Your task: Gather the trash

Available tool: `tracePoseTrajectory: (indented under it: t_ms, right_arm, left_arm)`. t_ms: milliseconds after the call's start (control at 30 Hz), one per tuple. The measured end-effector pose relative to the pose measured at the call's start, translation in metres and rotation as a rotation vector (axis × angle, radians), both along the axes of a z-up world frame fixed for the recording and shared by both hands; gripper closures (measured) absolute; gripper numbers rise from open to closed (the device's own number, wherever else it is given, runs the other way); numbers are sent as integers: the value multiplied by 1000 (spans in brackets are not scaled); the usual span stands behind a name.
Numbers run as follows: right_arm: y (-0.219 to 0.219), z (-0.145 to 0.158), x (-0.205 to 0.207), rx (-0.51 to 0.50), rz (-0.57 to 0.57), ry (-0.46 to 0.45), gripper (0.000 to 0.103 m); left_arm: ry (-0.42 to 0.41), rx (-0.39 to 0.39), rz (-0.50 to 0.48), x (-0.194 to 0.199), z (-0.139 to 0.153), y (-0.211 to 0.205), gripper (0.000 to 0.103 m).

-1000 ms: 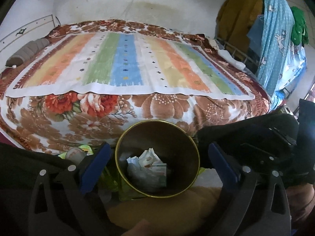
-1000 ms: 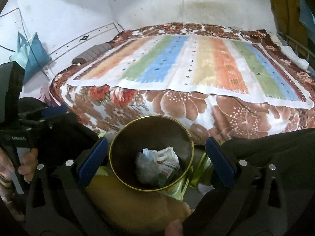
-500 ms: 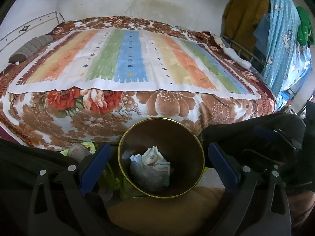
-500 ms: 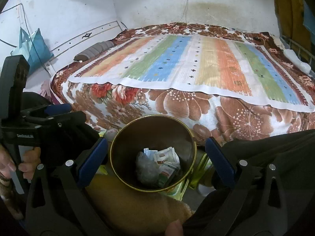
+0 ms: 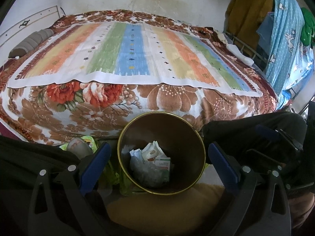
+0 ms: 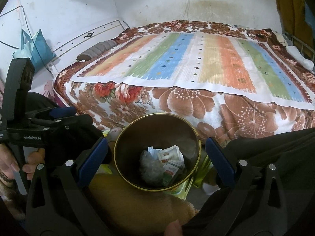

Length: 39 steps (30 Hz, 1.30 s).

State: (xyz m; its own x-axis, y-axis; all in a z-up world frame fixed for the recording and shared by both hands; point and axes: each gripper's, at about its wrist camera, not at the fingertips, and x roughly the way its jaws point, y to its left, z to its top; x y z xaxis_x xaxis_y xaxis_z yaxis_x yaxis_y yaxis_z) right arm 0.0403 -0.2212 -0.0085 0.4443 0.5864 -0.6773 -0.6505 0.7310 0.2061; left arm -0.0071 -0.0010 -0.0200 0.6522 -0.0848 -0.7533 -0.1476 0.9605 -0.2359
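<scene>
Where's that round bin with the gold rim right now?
The bin stands on the floor at the foot of the bed, low and central in both wrist views, with wrappers inside.

The left gripper [image 5: 157, 157] is wide open, its blue pads far apart. The right gripper [image 6: 156, 155] is wide open too. In the right wrist view, a hand [image 6: 11, 163] holds the left gripper's handle.

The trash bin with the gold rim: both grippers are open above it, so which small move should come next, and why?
Probably lift the left gripper towards the bed to look for more litter. Both it and the right gripper are open and empty, the wrappers already lie in the trash bin, and no loose trash shows on the striped sheet.
</scene>
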Motion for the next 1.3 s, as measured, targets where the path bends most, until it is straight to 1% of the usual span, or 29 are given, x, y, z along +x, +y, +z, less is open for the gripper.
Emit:
tracePoseTrajectory:
  t_ms: [733, 933, 1300]
  right_arm:
    - [1, -5, 2, 6, 2, 30, 9]
    - [1, -5, 1, 11, 7, 35, 9]
    - [3, -4, -1, 15, 8, 41, 9]
  left_arm:
    - [13, -5, 4, -1, -5, 0, 6]
    - [18, -27, -11, 0, -5, -2, 6]
    - [19, -34, -15, 1, -5, -2, 6]
